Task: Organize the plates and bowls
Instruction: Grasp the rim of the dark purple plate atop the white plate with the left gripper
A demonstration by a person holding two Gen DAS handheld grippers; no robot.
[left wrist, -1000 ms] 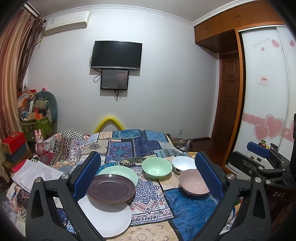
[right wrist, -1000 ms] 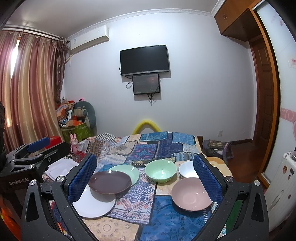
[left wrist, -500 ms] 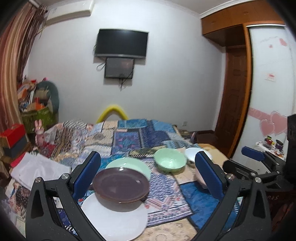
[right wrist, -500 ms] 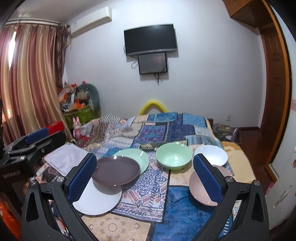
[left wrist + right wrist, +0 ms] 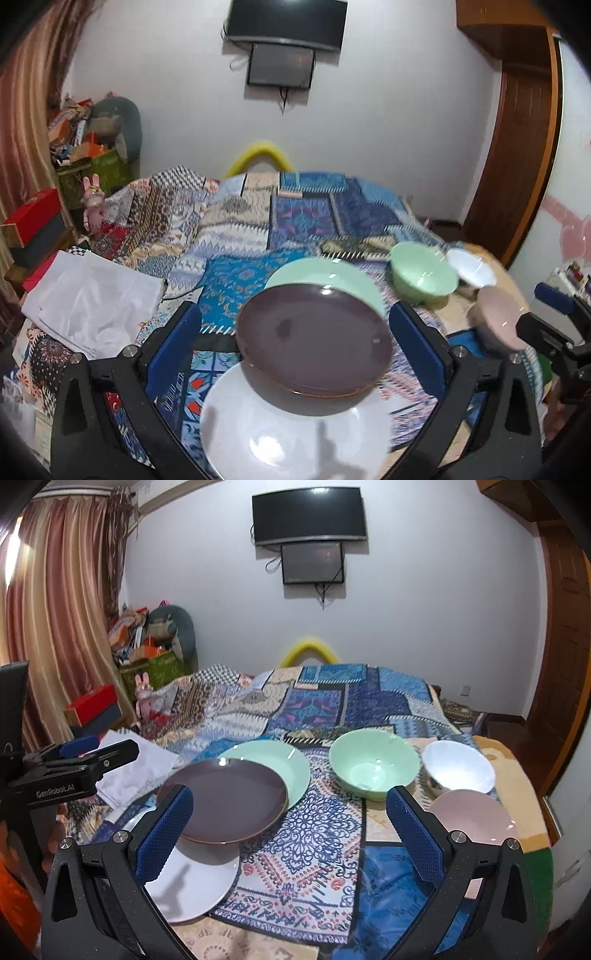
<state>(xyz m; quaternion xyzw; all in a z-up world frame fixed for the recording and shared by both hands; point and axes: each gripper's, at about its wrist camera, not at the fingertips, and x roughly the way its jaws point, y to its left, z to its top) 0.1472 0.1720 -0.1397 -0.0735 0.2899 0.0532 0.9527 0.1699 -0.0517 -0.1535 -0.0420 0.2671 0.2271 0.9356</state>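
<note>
A dark purple plate lies on the patterned bed cover, overlapping a white plate in front and a pale green plate behind. To the right sit a green bowl, a white bowl and a pink bowl. My left gripper is open, its fingers on either side of the purple plate, above it. My right gripper is open and holds nothing, over the cover between plates and bowls.
The patchwork bed cover spans the bed. A white folded sheet lies at the left edge. A red box and piled clutter stand by the curtain. A wooden door is on the right.
Both views have moved forward and tilted down toward the dishes. The left gripper has closed in over the purple plate. Both stay open; no dish has moved.
</note>
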